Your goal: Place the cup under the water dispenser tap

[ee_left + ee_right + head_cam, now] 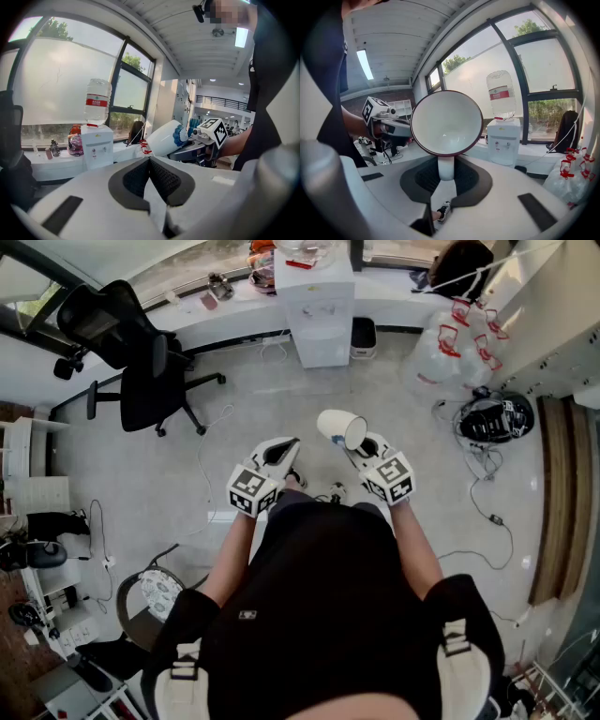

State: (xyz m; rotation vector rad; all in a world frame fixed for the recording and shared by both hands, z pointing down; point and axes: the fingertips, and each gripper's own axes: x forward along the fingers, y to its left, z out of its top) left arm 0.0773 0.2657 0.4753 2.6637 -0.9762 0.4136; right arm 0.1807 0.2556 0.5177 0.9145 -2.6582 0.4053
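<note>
The cup looks like glazed ceramic, glossy, smooth and white, with a dark rim; the right gripper and left gripper have matt white plastic shells and black, finely textured pads; far off, the water dispenser has a smooth white plastic casing under a clear plastic bottle; the floor is smooth pale grey with a dull sheen; at the right lie translucent plastic bags and brown wood boards.

A pale grey floor spreads below, with a black office chair at the left and cables trailing at the right. A white ledge runs beneath tall dark-framed windows, where daylight and trees show. A strip light glows on the ribbed ceiling.
</note>
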